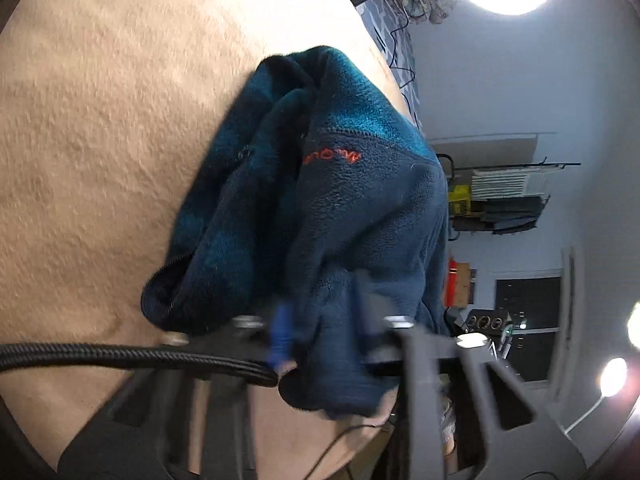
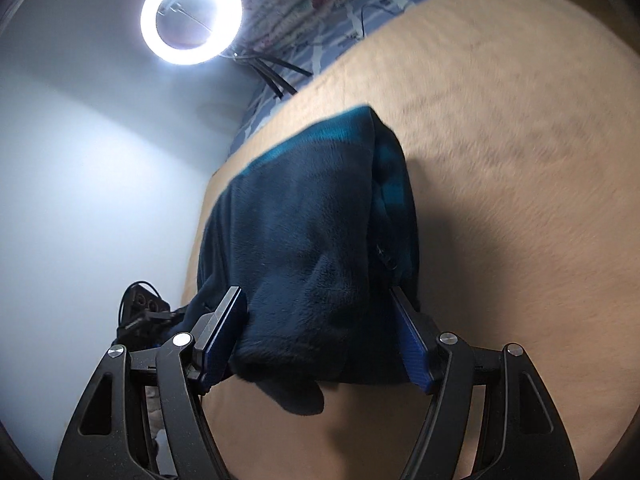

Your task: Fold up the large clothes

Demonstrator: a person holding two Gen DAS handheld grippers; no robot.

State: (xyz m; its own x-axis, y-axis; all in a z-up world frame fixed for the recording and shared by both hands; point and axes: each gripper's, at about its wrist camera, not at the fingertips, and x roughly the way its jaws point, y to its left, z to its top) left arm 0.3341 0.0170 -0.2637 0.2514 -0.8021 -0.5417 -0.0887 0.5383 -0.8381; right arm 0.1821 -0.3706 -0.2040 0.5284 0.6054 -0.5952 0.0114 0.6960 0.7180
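Tan carpet (image 2: 520,200) lies under a bunched blue fleece jacket (image 2: 304,232). Right tool (image 2: 320,340) clamps a thick fold between wide-set fingers; left tool (image 1: 324,340) pinches another bunch.

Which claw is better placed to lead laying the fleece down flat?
Probably the right claw: it spans a thick fold of the teal fleece squarely. The left claw holds a bunched, blurred edge.

**Home room set up for recording**

Looks like a bedroom: wide beige fuzzy blanket (image 1: 100,128), patterned bedding (image 2: 320,12) behind, white walls, ring light (image 2: 191,14) on tripod, cluttered wire shelf (image 1: 504,200), loose cables.
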